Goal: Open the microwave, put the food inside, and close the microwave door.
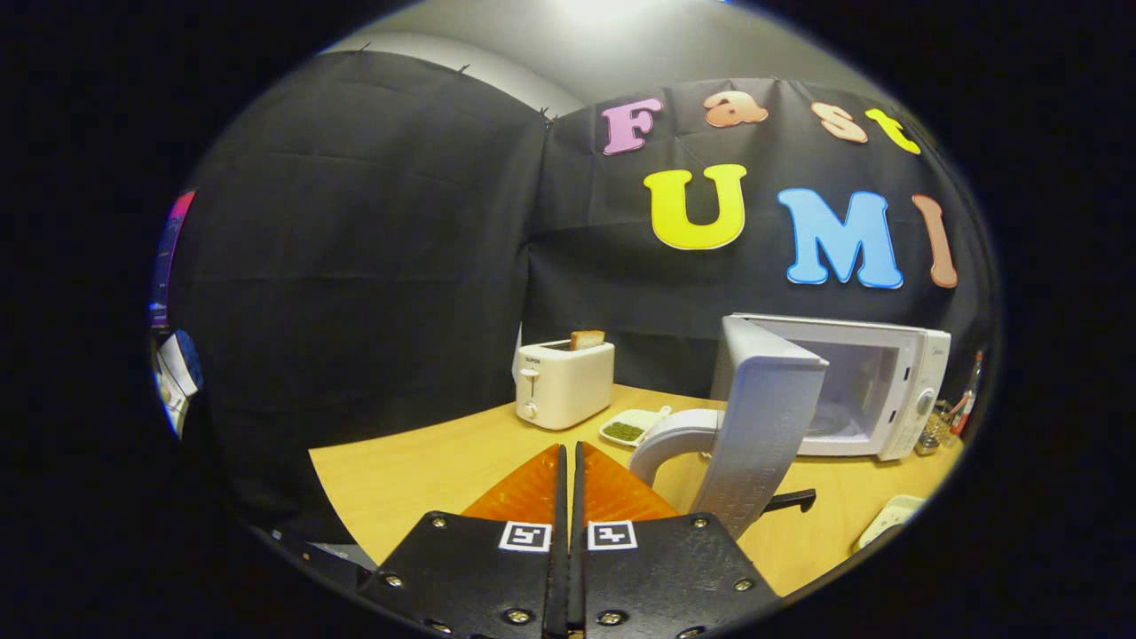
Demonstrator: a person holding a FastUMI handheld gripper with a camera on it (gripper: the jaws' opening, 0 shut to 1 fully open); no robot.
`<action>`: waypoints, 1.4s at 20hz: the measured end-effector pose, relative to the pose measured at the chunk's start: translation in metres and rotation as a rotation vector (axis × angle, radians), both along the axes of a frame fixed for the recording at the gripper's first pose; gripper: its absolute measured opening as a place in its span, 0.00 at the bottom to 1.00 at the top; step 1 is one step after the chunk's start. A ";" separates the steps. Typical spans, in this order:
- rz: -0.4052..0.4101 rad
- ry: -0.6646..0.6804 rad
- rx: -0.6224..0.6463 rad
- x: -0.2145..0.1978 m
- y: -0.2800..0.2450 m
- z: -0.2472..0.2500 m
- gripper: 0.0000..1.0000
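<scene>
A white microwave [901, 390] stands at the back right of the wooden table [399, 479]. Its door [763, 426] is swung wide open toward me, and the lit cavity with a glass turntable [834, 419] shows behind it. A small white dish of green food [626, 430] lies on the table between the toaster and the door, beyond my fingers. My gripper [571, 446] hovers low over the table with its orange fingers [532, 488] pressed together and nothing held between them.
A white toaster [564, 383] with a slice of bread sticking up stands at the back, left of the dish. A white rounded object [670, 439] sits partly behind the door, and a black handle [790, 501] pokes out below it. Small jars [936, 435] stand right of the microwave.
</scene>
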State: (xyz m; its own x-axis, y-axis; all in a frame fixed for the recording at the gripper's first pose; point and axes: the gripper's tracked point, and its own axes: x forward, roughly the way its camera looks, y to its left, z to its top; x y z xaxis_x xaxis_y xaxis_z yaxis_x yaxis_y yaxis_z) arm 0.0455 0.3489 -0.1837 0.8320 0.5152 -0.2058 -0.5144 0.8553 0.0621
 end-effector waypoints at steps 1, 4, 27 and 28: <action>-0.011 0.012 -0.006 0.001 -0.011 -0.003 0.01; -0.059 0.034 -0.010 0.007 -0.053 -0.003 0.01; -0.608 0.063 -0.139 0.215 -0.291 -0.073 0.01; -0.619 0.054 -0.145 0.222 -0.294 -0.072 0.01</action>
State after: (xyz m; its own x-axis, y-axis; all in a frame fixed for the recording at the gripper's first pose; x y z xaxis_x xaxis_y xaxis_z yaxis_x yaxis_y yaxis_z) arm 0.2677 0.0545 -0.2553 0.9532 -0.0941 -0.2873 0.0788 0.9948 -0.0645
